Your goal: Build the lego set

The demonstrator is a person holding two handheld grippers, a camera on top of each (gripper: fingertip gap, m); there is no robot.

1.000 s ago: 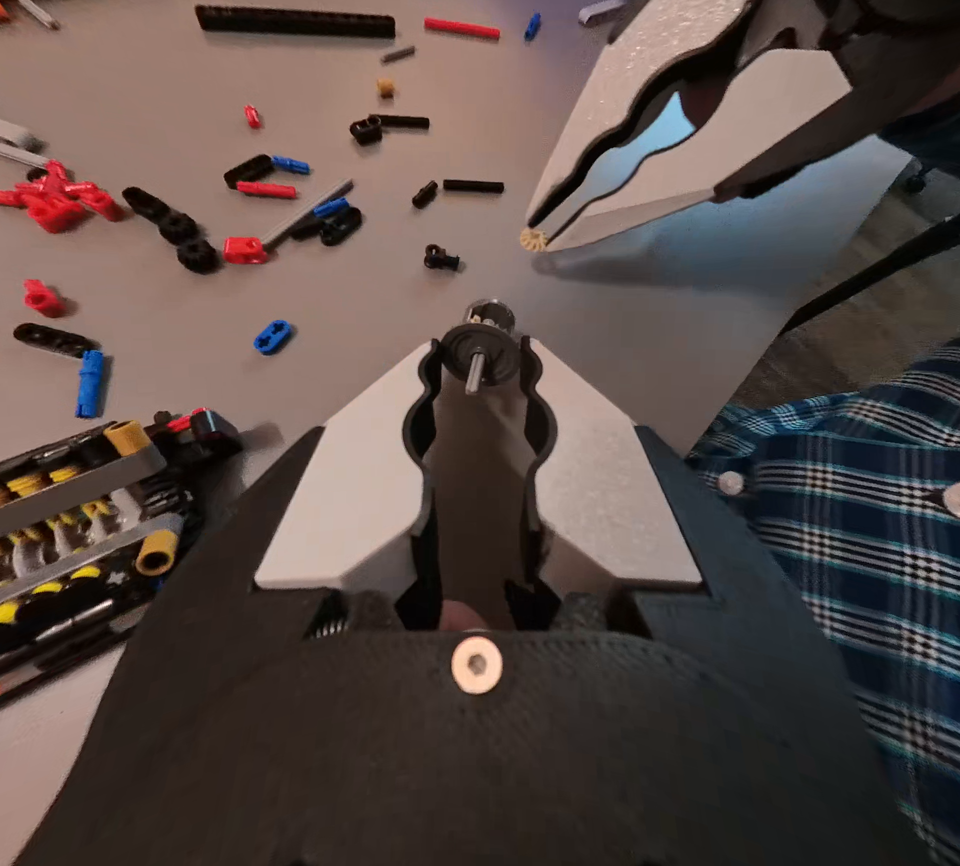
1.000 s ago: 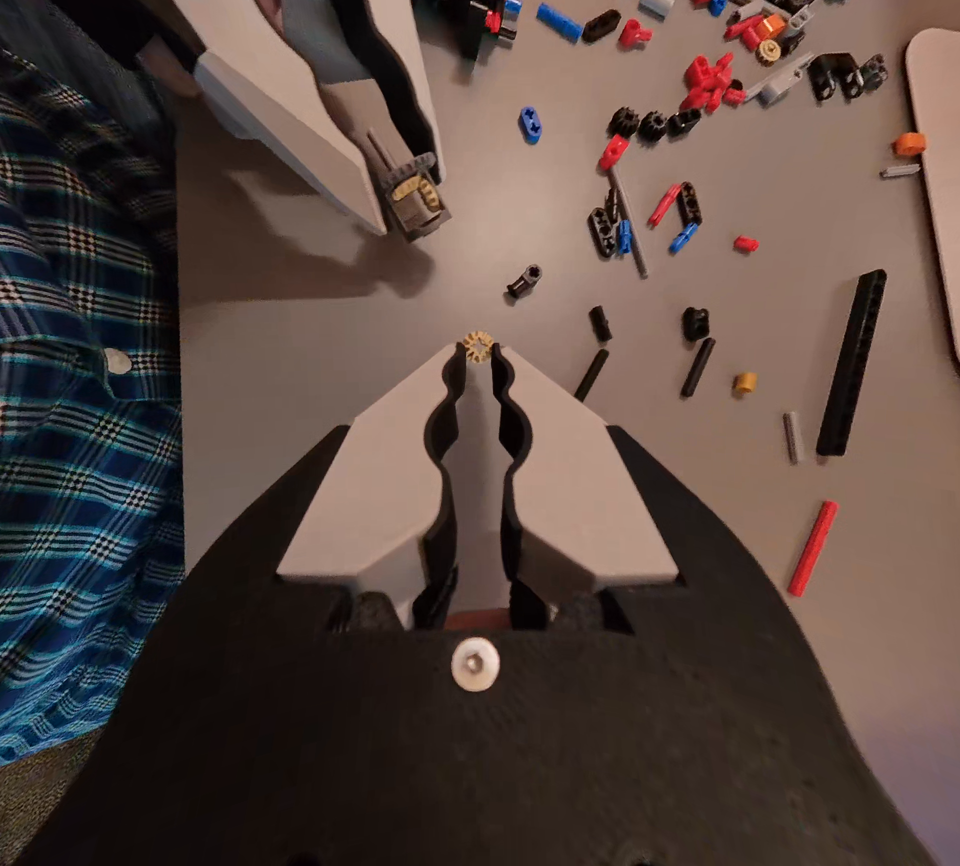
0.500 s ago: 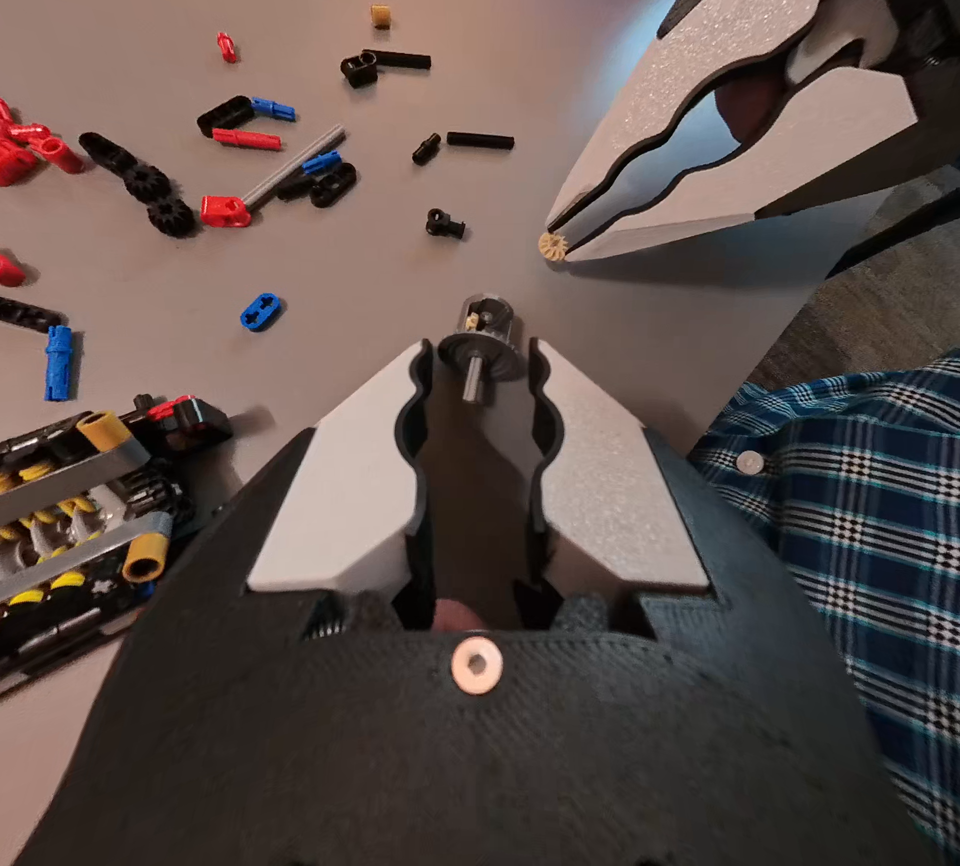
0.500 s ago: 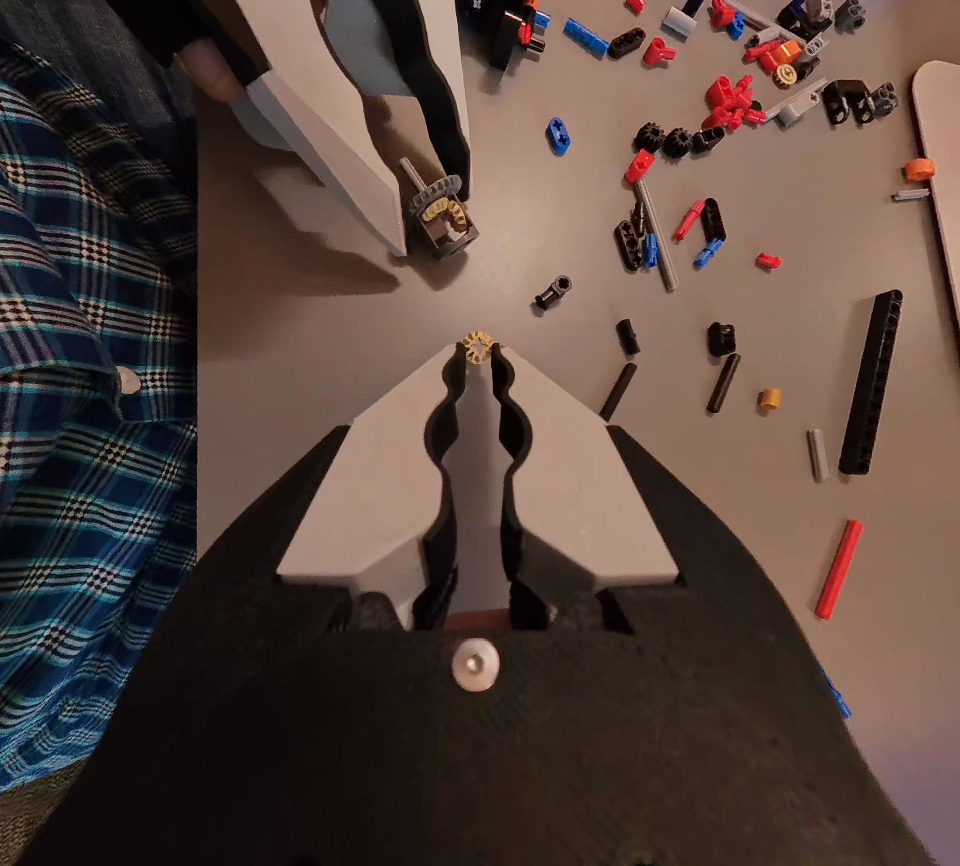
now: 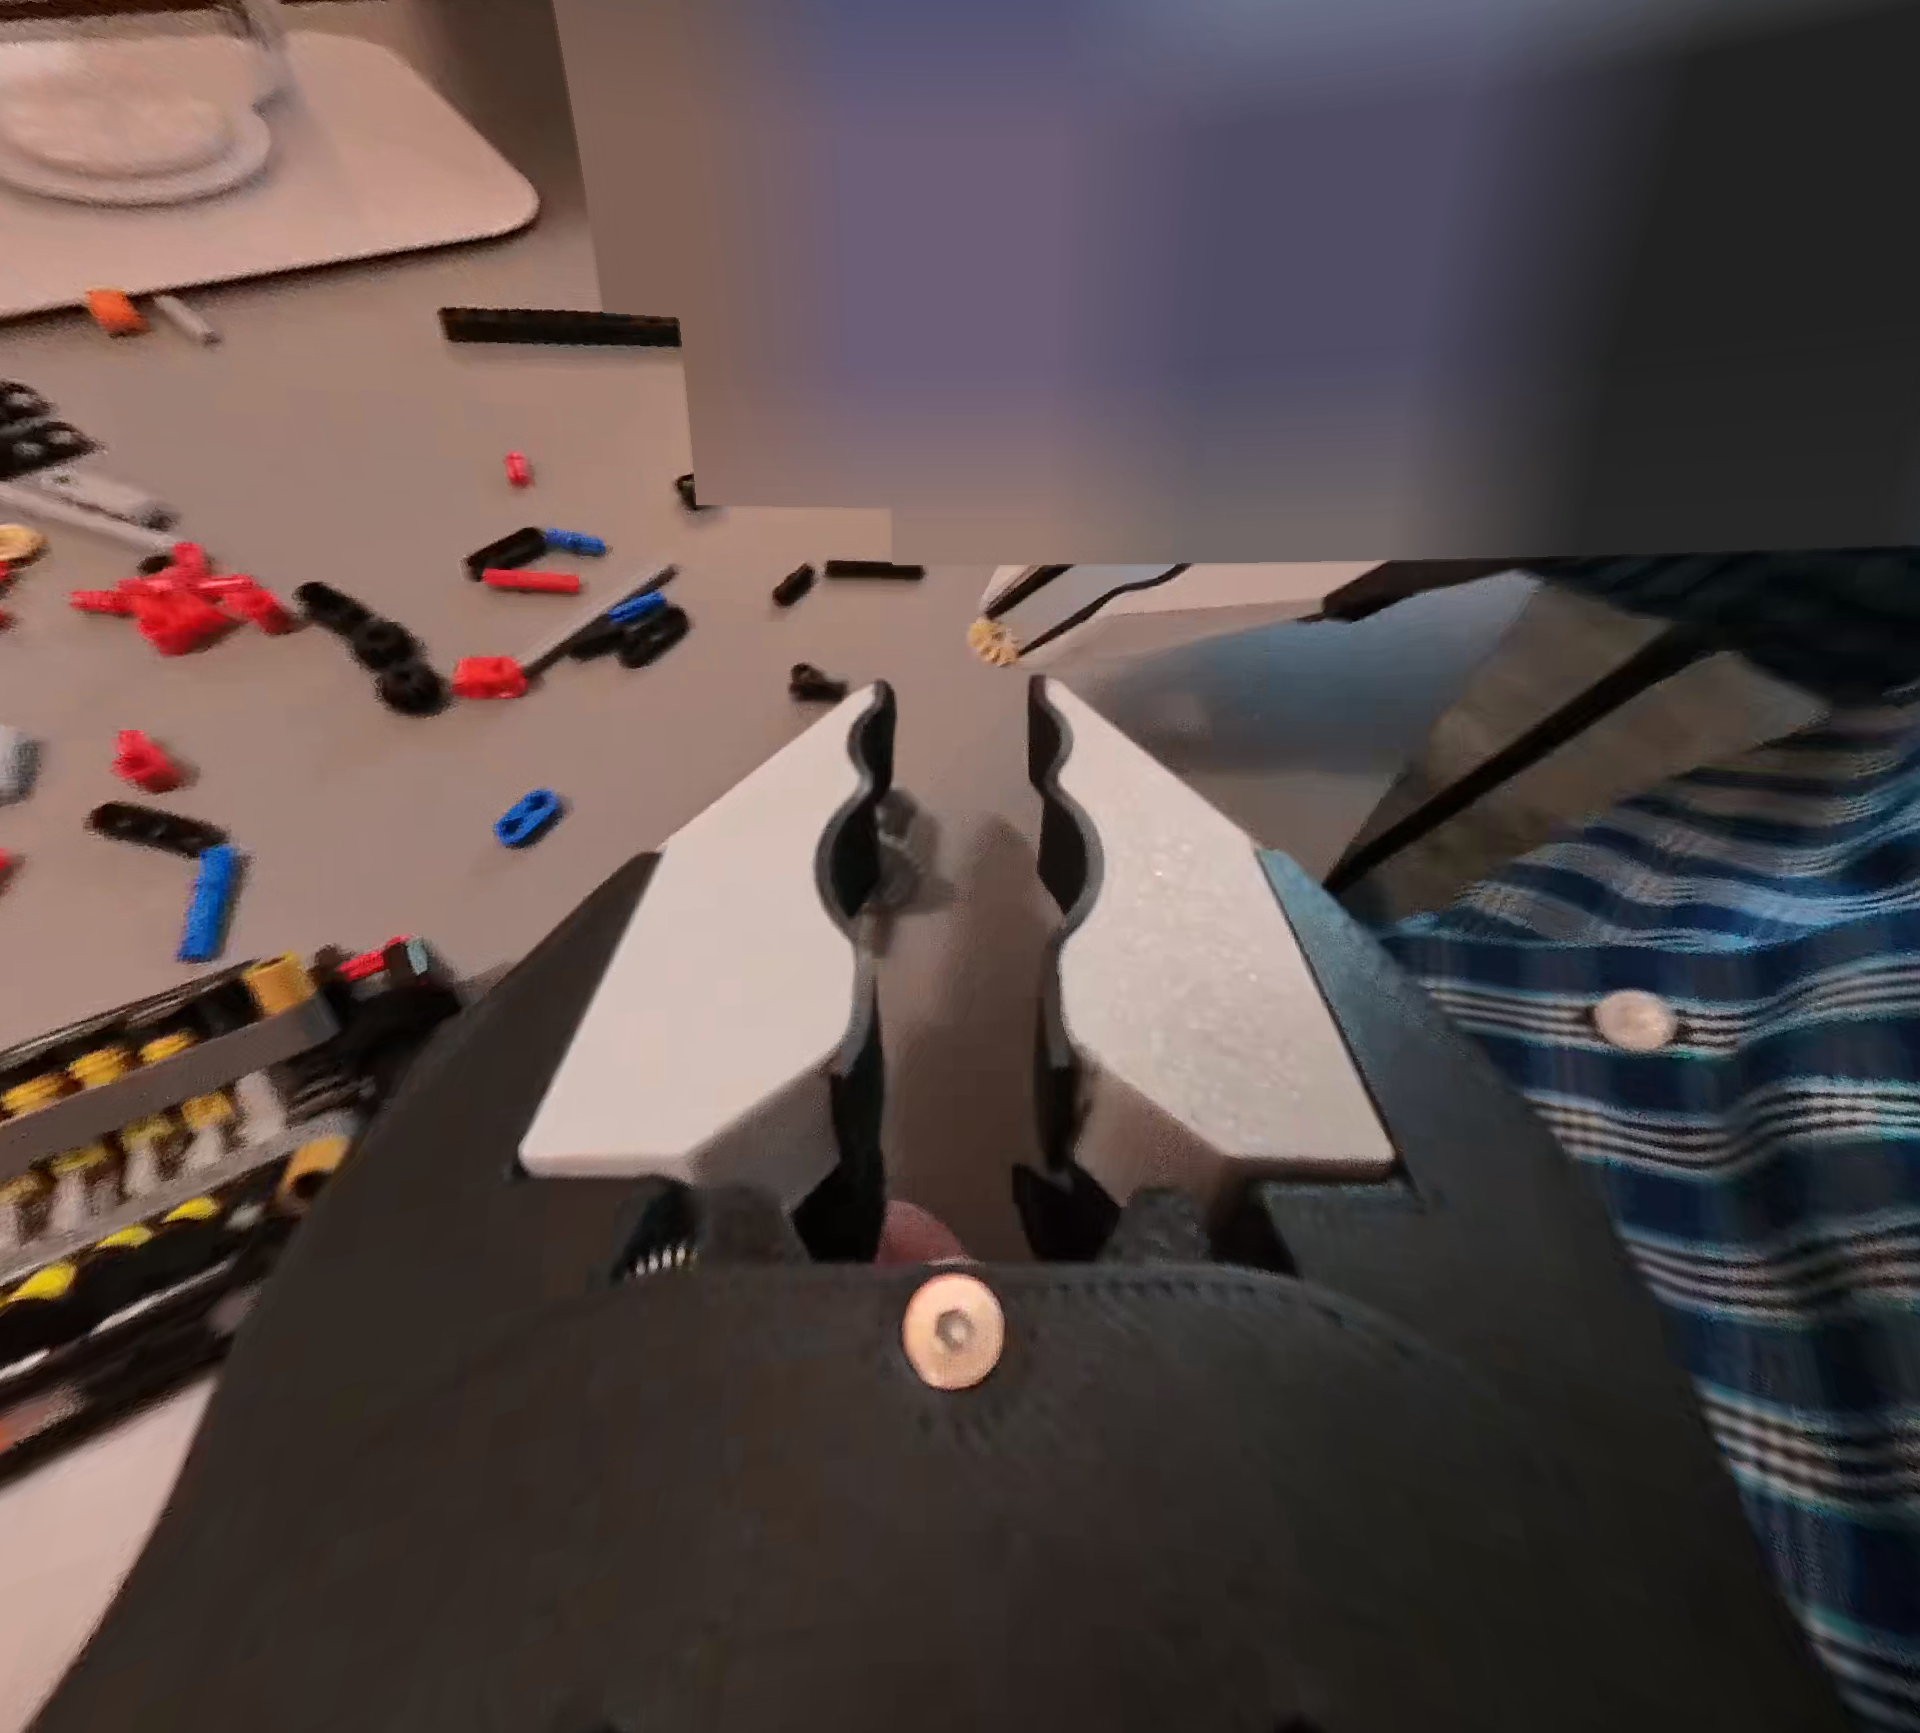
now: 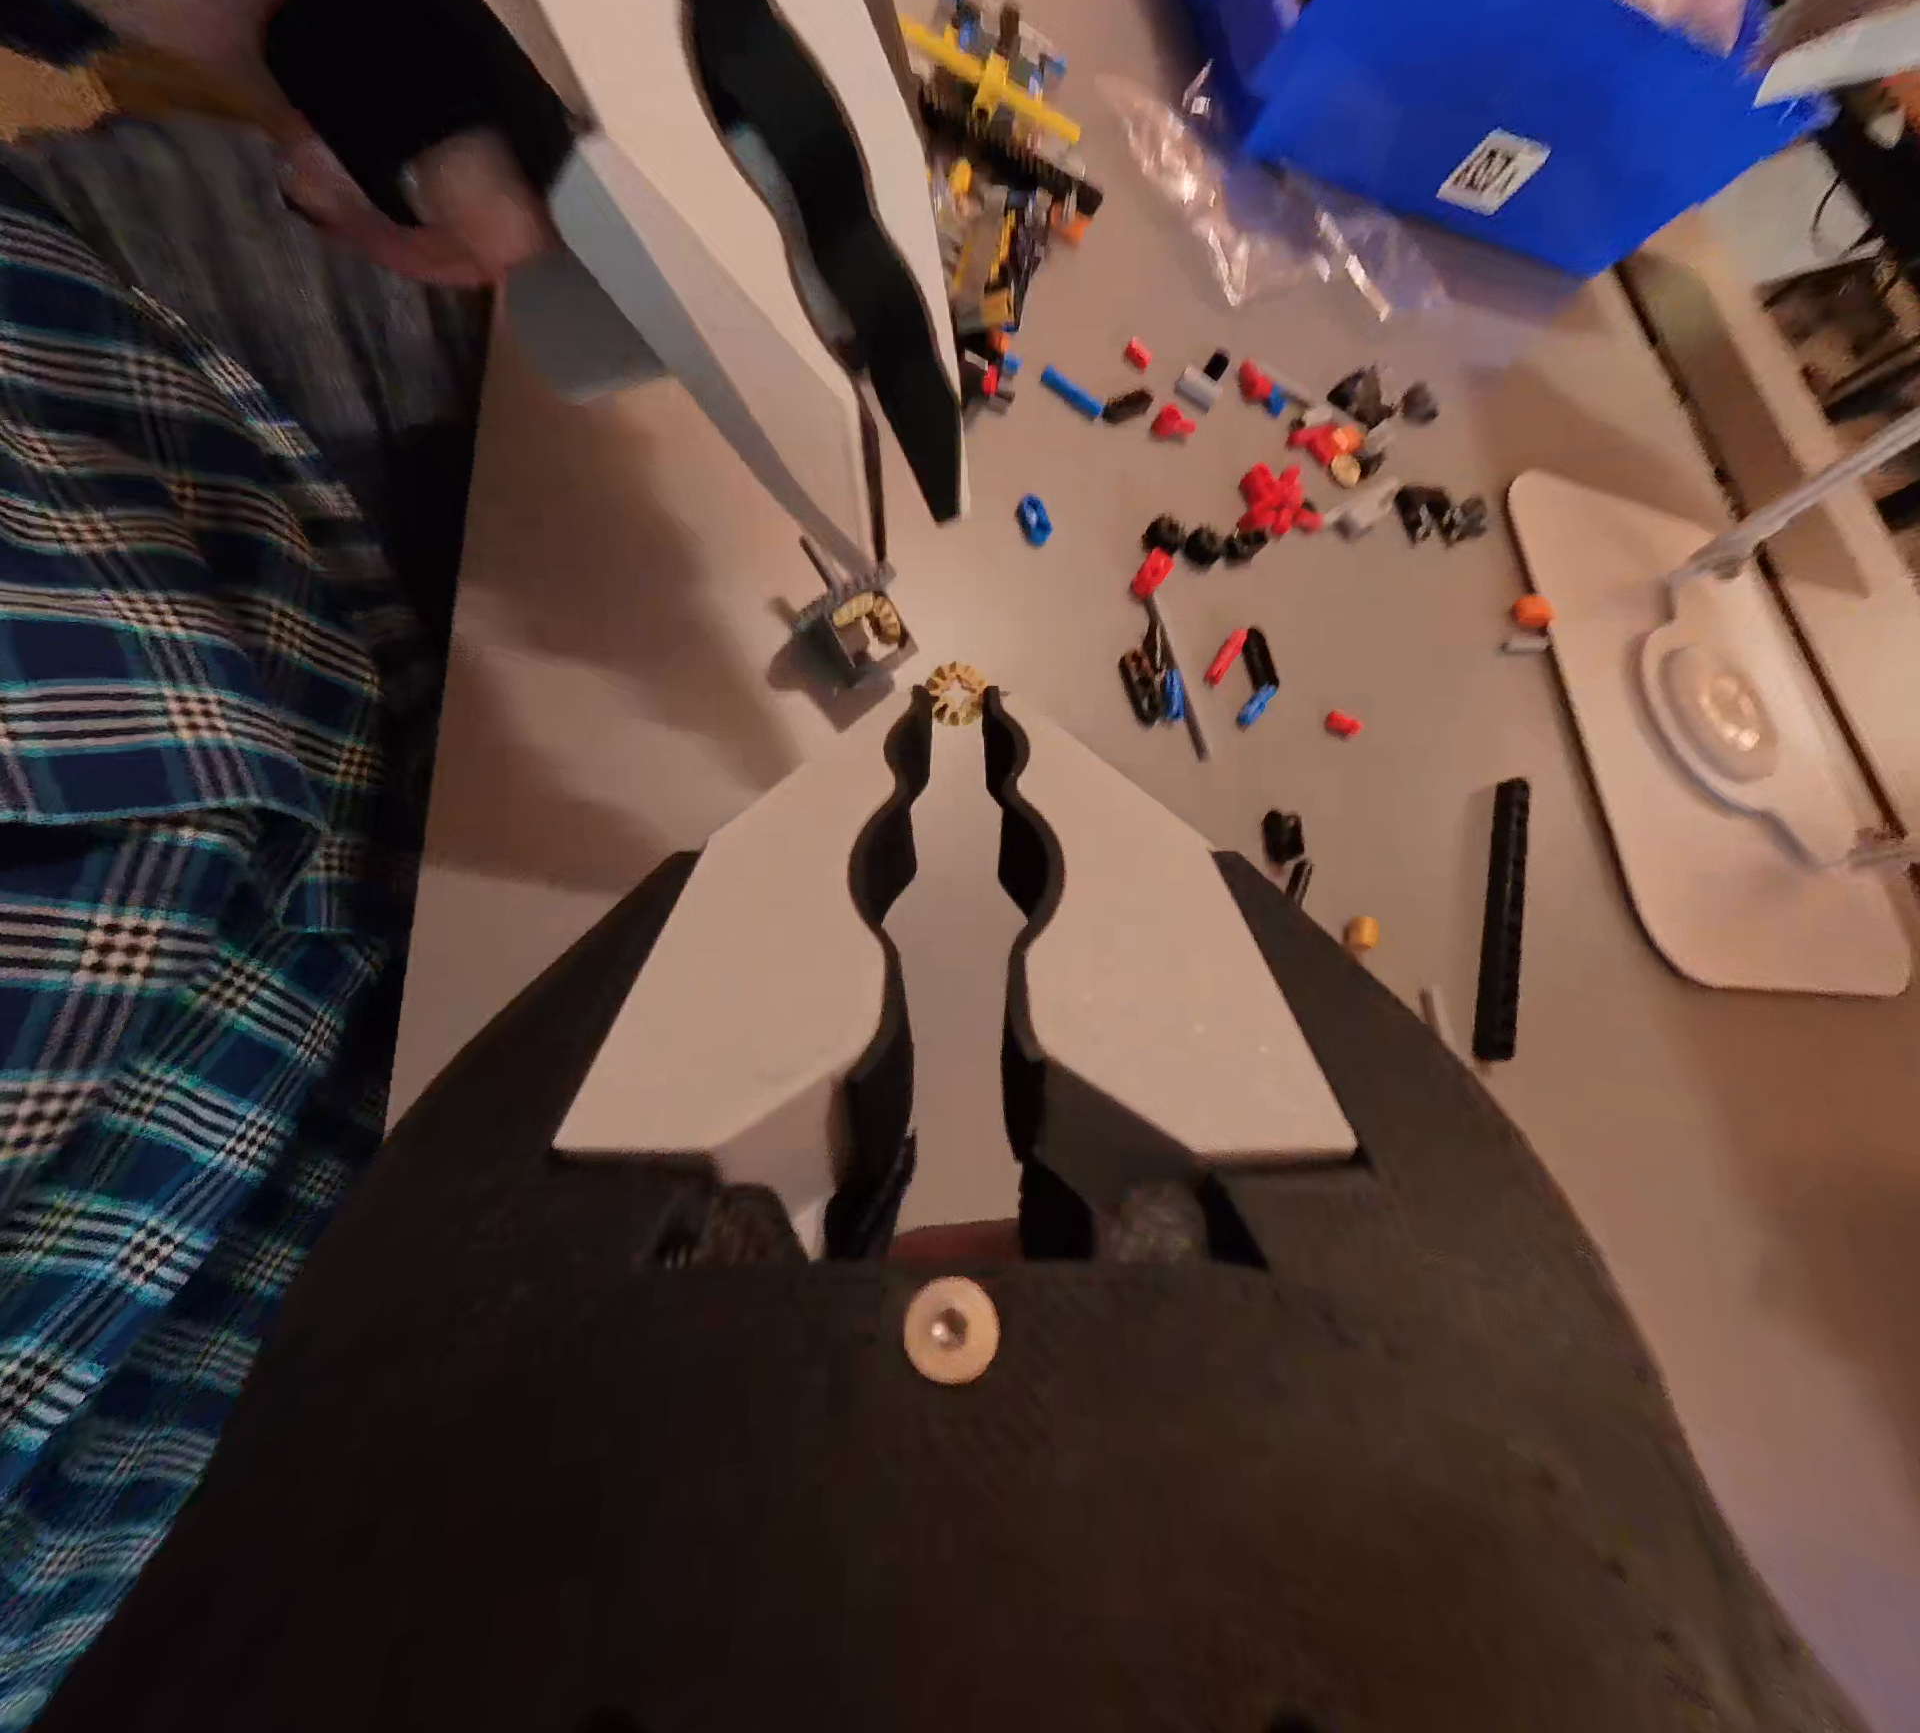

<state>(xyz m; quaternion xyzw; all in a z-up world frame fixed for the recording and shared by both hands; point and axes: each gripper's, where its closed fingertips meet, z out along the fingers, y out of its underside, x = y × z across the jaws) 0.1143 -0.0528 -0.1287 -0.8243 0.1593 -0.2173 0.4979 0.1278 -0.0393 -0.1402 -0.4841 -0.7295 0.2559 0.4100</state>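
Note:
My right gripper (image 6: 954,696) is shut on a small tan gear (image 6: 954,694), held just above the table. It also shows in the left wrist view (image 5: 1013,634) with the tan gear (image 5: 992,641) at its tip. A small grey gear assembly with an axle (image 6: 852,623) lies on the table right beside the tan gear. My left gripper (image 5: 961,696) is open and empty, and the assembly shows blurred below, between its jaws, near the left finger (image 5: 899,852). In the right wrist view the left gripper (image 6: 909,530) hangs just over the assembly.
A partly built model (image 5: 135,1133) lies at the left, also in the right wrist view (image 6: 997,125). Loose red, blue and black pieces (image 6: 1268,499), a long black beam (image 6: 1501,914), a white mat (image 6: 1714,800), a blue bin (image 6: 1507,94) and plastic bags. A plaid-shirted person sits at the table's edge (image 6: 447,644).
My left gripper opened and let go of the grey gear assembly, which now lies on the table, then drew back and tilted up. My right gripper brought the tan gear close to the assembly.

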